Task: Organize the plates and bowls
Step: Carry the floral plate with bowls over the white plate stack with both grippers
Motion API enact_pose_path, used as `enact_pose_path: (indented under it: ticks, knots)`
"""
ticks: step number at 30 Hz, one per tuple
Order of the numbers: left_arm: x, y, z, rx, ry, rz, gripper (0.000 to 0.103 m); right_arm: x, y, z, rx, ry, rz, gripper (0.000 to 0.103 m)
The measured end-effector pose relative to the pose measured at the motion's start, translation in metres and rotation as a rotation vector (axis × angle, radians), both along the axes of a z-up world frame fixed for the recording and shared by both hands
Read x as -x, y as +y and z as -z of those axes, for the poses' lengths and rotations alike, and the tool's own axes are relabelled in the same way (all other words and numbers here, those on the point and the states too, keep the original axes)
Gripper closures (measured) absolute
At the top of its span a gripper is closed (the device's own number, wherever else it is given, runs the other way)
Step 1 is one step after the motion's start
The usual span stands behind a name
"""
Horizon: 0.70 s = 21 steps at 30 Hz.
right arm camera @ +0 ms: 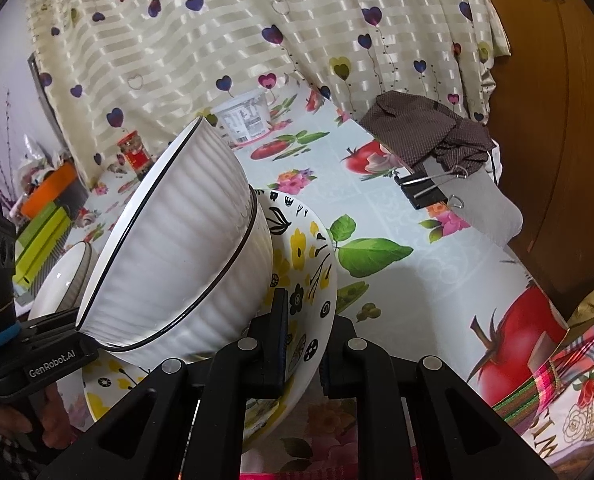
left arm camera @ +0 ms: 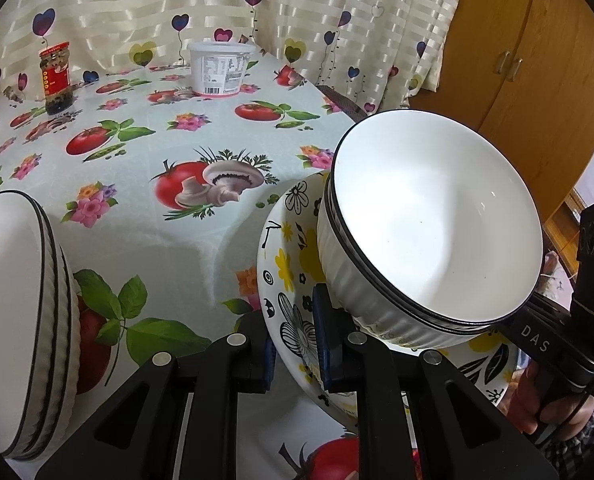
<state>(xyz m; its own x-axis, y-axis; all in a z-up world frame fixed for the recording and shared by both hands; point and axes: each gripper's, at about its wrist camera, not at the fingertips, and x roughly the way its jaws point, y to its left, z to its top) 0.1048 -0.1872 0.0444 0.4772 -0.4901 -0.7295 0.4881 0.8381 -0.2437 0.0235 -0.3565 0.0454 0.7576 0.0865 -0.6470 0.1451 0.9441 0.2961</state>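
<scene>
both tongs are clamping the rim of one flowered plate: the left gripper is pinching one edge, and the right gripper is pinching the opposite edge. nested white bowls with black rims are sitting in the plate, tilting with it above the table. a second stack of white ribbed bowls is resting on the tablecloth, well apart at the left of the left wrist view. farther back, a white plastic tub and a red-labelled jar are standing near a heart-patterned curtain. a wooden cabinet is flanking the curtain.
</scene>
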Motion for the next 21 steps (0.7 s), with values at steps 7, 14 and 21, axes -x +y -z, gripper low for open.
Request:
enact_pose_path:
  ticks: [7,14,21]
  knots:
    - [0.002,0.008,-0.015,0.014,-0.016,-0.015,0.087,-0.001,0.007,-0.016,0.019,-0.012,-0.016,0.091]
    - [0.006,0.024,-0.032,0.024,-0.032,-0.045,0.087,-0.005,0.018,-0.033,0.023,-0.026,-0.048,0.091]
    - [0.007,0.044,-0.052,0.03,-0.058,-0.087,0.087,-0.012,0.038,-0.055,0.032,-0.047,-0.089,0.091]
